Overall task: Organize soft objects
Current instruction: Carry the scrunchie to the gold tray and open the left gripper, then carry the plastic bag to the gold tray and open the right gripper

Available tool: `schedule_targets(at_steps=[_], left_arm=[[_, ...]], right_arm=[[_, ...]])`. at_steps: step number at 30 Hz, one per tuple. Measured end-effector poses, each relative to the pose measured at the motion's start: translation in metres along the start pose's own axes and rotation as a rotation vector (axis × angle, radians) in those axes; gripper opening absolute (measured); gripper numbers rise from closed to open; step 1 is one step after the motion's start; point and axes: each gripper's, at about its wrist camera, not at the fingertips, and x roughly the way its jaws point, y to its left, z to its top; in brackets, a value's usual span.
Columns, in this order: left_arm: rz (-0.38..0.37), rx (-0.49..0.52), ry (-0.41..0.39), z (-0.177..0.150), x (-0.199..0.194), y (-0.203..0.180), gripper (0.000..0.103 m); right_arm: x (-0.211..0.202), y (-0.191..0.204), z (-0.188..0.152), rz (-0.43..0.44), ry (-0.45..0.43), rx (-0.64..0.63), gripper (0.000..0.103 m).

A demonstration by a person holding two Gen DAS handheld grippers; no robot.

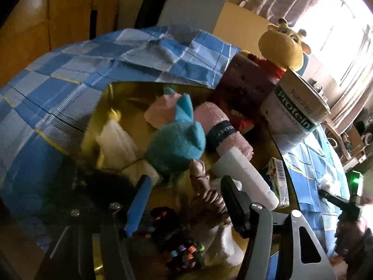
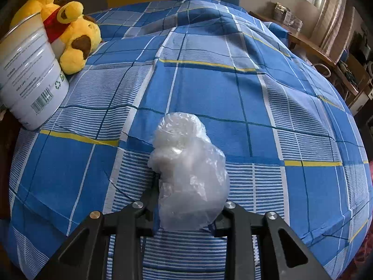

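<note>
Plastic bag (image 2: 188, 172) pinched in right gripper (image 2: 186, 200) over checked bedspread (image 2: 268, 98) — apparently for carrying to bin; left gripper (image 1: 184, 198) spread wide above plush-filled yellow bin (image 1: 107, 98), holding nothing.

Taking the white cylindrical protein tin (image 2: 30, 70) as the landmark: ahead of it and to its right, the blue checked bedspread (image 2: 233, 93) lies open and unobstructed across to the far edge. Pressed against the tin's far side, a yellow plush bear with a red collar (image 2: 72, 35) blocks passage there. On the tin's other side, the gold-lined container (image 1: 121, 107) is crowded: a turquoise plush toy (image 1: 177, 142), a rolled pink towel (image 1: 221, 128) and a white plastic bottle (image 1: 244, 175) leave only narrow gaps.
</note>
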Motion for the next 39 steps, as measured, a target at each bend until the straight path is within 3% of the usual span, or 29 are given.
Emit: schedule_targets(at_steps=[6, 9, 17, 20, 24, 29, 33, 36, 39], left_arm=[[0.068, 0.084, -0.06, -0.002, -0.018, -0.003, 0.064], [0.061, 0.112, -0.086, -0.002, -0.025, -0.005, 0.071], [0.046, 0.115, -0.115, -0.001, -0.032, -0.004, 0.071], [0.034, 0.116, -0.114, -0.002, -0.033, -0.002, 0.078], [0.031, 0.115, -0.112, -0.002, -0.034, 0.003, 0.078], [0.037, 0.109, -0.111, -0.001, -0.034, 0.006, 0.082], [0.05, 0.104, -0.115, 0.0, -0.033, 0.007, 0.083], [0.073, 0.091, -0.124, 0.002, -0.035, 0.01, 0.084], [0.104, 0.065, -0.128, 0.003, -0.037, 0.016, 0.084]], right_arm=[[0.002, -0.004, 0.011, -0.027, 0.045, 0.072, 0.026], [-0.002, -0.008, 0.034, -0.054, 0.048, 0.116, 0.026], [-0.035, 0.016, 0.155, -0.126, -0.037, 0.151, 0.026], [-0.054, 0.04, 0.21, -0.124, -0.093, 0.158, 0.026], [-0.085, 0.091, 0.276, -0.1, -0.195, 0.104, 0.026], [-0.135, 0.179, 0.341, 0.016, -0.354, -0.031, 0.026], [-0.165, 0.263, 0.351, 0.143, -0.436, -0.218, 0.026], [-0.176, 0.321, 0.327, 0.264, -0.434, -0.384, 0.026], [-0.175, 0.371, 0.273, 0.353, -0.384, -0.575, 0.026]])
